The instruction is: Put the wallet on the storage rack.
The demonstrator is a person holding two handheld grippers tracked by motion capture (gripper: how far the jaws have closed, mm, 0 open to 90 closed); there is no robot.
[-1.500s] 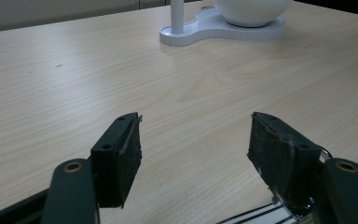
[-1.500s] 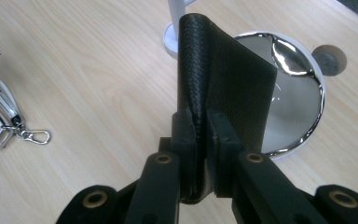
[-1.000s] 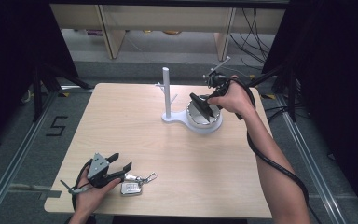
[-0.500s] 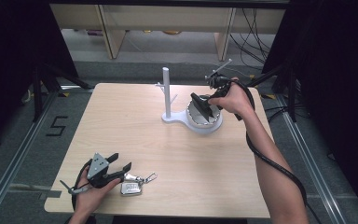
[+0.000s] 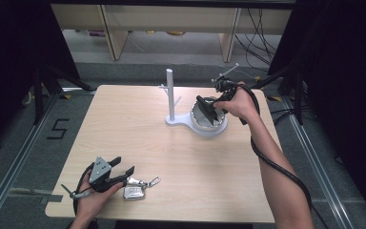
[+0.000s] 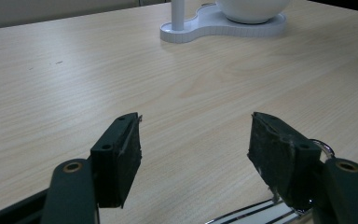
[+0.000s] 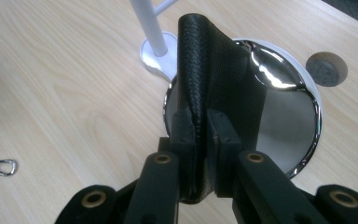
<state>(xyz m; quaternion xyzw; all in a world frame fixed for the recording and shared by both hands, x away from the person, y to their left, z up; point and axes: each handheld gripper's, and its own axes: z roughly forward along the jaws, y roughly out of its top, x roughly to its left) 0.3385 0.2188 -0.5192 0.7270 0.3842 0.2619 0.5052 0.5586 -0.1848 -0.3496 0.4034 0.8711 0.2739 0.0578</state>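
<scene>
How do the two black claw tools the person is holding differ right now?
The right gripper is shut on a black leather wallet, while the left gripper is open with nothing between its jaws. The right gripper is over the shiny bowl; the left gripper sits low at the table's near edge beside a key fob. Both have black padded jaws.

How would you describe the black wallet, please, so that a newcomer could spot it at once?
Find the white stand at the far side of the wooden table; its base holds a shiny metal bowl. Over that bowl, the right gripper pinches the wallet: the one black, textured leather thing there, unlike the silvery keys near the left gripper.
</scene>
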